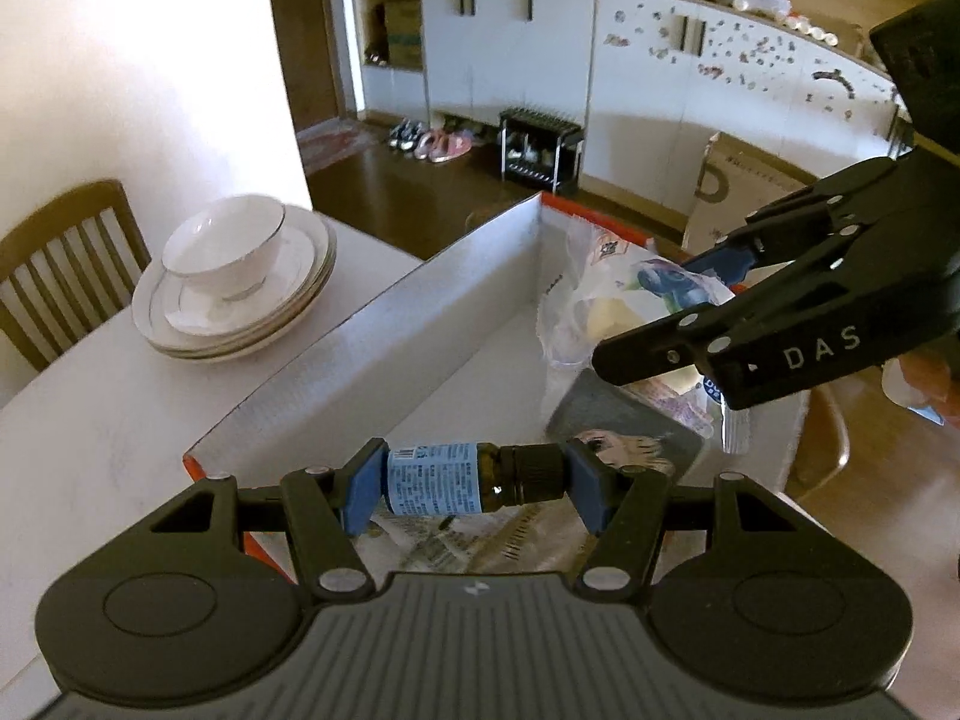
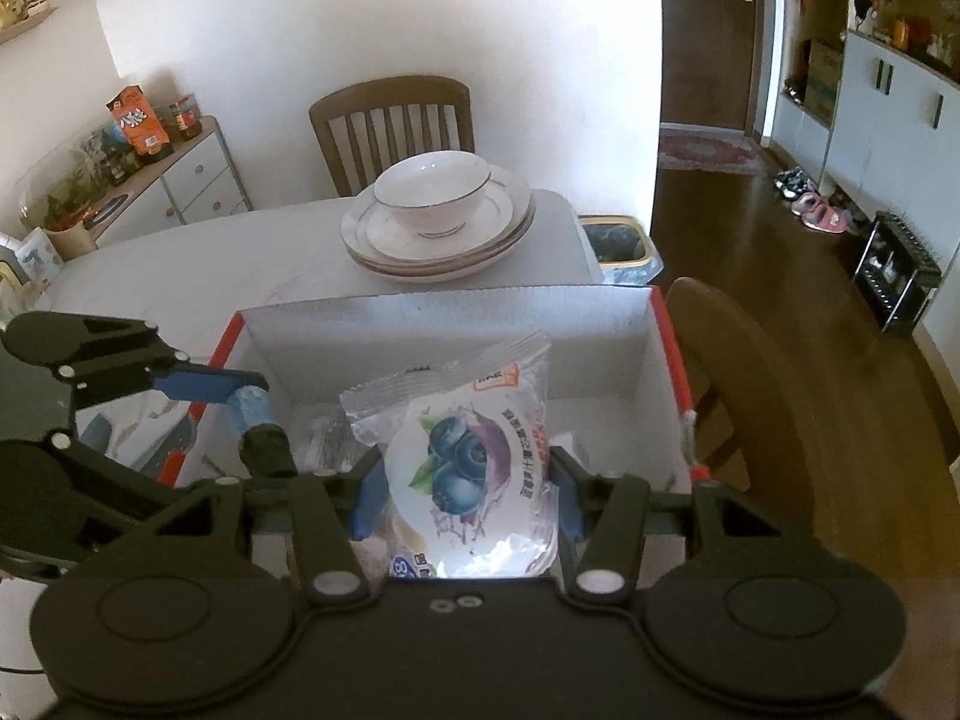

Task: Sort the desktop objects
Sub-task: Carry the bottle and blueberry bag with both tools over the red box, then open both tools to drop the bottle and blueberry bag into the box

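Observation:
My left gripper [image 1: 474,480] is shut on a small brown bottle [image 1: 462,477] with a blue label and black cap, held crosswise over the near end of an open white cardboard box [image 1: 384,330]. My right gripper [image 2: 465,489] is shut on a clear snack packet [image 2: 468,450] printed with blueberries, held above the same box [image 2: 600,324]. In the left wrist view the right gripper [image 1: 714,300] and its packet [image 1: 666,285] hover over the box's right side. In the right wrist view the left gripper [image 2: 252,414] shows at the left with the bottle [image 2: 258,423]. Papers and a dark card lie inside the box.
A stack of white plates with a bowl [image 1: 231,276] on top stands on the white table [image 1: 90,438] left of the box; the bowl [image 2: 432,195] sits beyond the box. Wooden chairs [image 2: 393,114] stand at the table's far side and right. A bin [image 2: 615,243] is past the table's corner.

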`<state>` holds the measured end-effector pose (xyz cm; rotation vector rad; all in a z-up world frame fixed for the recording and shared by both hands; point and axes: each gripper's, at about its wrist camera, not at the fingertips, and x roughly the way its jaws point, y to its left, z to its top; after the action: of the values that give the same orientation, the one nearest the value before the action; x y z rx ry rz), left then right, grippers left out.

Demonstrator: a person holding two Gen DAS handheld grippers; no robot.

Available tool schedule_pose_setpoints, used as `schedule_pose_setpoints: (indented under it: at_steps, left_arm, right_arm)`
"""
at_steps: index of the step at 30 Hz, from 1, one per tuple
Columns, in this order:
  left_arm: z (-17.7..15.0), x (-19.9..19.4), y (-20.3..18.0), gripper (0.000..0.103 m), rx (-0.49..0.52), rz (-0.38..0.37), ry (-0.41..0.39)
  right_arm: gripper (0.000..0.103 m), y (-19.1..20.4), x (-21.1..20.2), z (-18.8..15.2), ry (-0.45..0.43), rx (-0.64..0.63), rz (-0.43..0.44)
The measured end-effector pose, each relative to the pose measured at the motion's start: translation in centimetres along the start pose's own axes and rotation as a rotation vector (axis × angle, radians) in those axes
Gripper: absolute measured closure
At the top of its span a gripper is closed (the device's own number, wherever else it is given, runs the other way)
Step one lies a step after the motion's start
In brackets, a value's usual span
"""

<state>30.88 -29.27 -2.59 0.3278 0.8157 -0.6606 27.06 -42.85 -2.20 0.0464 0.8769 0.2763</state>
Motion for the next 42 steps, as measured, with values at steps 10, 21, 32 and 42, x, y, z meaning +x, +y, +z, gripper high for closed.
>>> schedule_pose_setpoints:
  at_steps: [10,21,32,42]
  left_arm:
    - [0.2,3.2,1.4,0.041,-0.018,0.006,0.083]
    - [-0.2,5.8,1.7,0.041,-0.007,-0.031,0.174]
    - [-0.2,7.8,3.0,0.043,-0.05,-0.101,0.293]
    - [-0.1,7.2,2.6,0.042,-0.034,-0.082,0.28]
  right_arm:
    - [0.049,0.4,3.8,0.4,0.047,-0.035,0.02]
    - [0.049,-0.3,6.0,-0.6,0.114,-0.054,-0.006]
    - [0.047,-0.4,7.3,-0.7,0.18,-0.047,-0.012]
    - [0.039,-0.6,7.3,-0.5,0.2,-0.042,-0.016]
